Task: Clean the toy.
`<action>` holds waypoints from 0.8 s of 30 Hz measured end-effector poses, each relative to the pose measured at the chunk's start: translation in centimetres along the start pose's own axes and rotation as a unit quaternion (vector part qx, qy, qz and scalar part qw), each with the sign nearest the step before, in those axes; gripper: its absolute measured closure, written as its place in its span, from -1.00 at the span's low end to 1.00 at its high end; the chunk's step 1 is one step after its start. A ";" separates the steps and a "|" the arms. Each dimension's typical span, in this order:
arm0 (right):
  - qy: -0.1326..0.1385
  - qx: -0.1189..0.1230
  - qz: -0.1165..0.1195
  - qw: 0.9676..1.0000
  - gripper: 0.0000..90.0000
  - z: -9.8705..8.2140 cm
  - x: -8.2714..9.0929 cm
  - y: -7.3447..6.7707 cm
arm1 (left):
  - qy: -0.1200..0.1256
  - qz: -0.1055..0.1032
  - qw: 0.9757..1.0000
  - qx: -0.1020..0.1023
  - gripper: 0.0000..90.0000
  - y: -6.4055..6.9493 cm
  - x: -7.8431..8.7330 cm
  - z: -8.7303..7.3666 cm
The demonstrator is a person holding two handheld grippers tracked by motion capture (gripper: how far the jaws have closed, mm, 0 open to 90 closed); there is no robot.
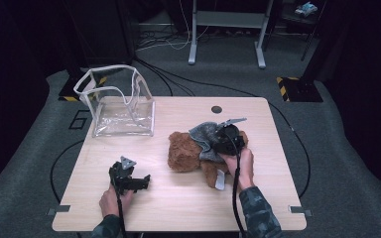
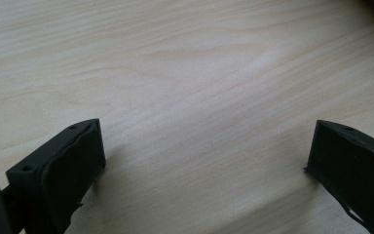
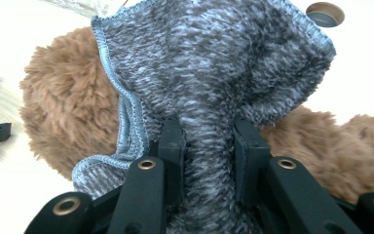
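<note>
High view: my right gripper (image 1: 226, 139) sits on top of a brown plush toy (image 1: 186, 151) that lies on the wooden table (image 1: 178, 198), right of the table's middle, and it pinches a grey knitted cloth (image 1: 203, 133) draped over the toy. Right gripper view: I see the cloth (image 3: 209, 87) bunched into a narrow neck between the two black jaws, which press on it from both sides; above the jaws the cloth fans out wide, its stitched hem running down the left edge, and the brown toy (image 3: 63, 107) shows behind it on either side. A round hole (image 3: 325, 13) in the tabletop appears at the upper right of that view. My left gripper (image 1: 129, 179) rests near the front left part of the table, well apart from the toy, with the hand (image 1: 110, 201) behind it. Left gripper view: its jaws stand wide apart with bare wood (image 2: 190, 97) between them and nothing held. A clear plastic bag (image 1: 119, 101) stands open at the table's far left corner, apart from both grippers.
</note>
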State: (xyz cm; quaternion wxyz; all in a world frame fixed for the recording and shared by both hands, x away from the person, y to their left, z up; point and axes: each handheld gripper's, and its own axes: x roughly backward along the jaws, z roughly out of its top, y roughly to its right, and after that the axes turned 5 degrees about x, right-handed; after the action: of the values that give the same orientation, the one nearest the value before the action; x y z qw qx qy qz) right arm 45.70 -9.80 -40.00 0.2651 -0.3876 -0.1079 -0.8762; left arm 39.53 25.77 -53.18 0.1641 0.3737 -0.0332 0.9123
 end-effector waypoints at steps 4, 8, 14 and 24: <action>-0.003 -0.013 -0.005 1.000 0.56 -0.2 0.5 1.3 | -0.001 0.000 1.000 0.001 -1.00 0.0 0.0 0.0; -0.003 -0.032 -0.028 0.999 0.56 -1.2 1.7 3.1 | -0.002 0.000 1.000 -0.003 -1.00 0.0 0.1 0.0; 0.009 -0.065 -0.038 0.997 0.56 -2.9 2.7 4.8 | -0.003 0.000 1.000 -0.003 -1.00 0.0 0.1 0.0; 0.007 -0.104 -0.051 0.993 0.56 -5.1 3.4 6.9 | -0.001 0.000 1.000 -0.001 -1.00 0.0 0.0 0.0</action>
State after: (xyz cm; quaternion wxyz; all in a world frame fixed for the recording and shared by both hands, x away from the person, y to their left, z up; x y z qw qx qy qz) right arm 44.45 -18.90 -41.07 0.1793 -0.4005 -0.0343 -0.8979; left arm 39.52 25.75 -53.18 0.1645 0.3743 -0.0339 0.9120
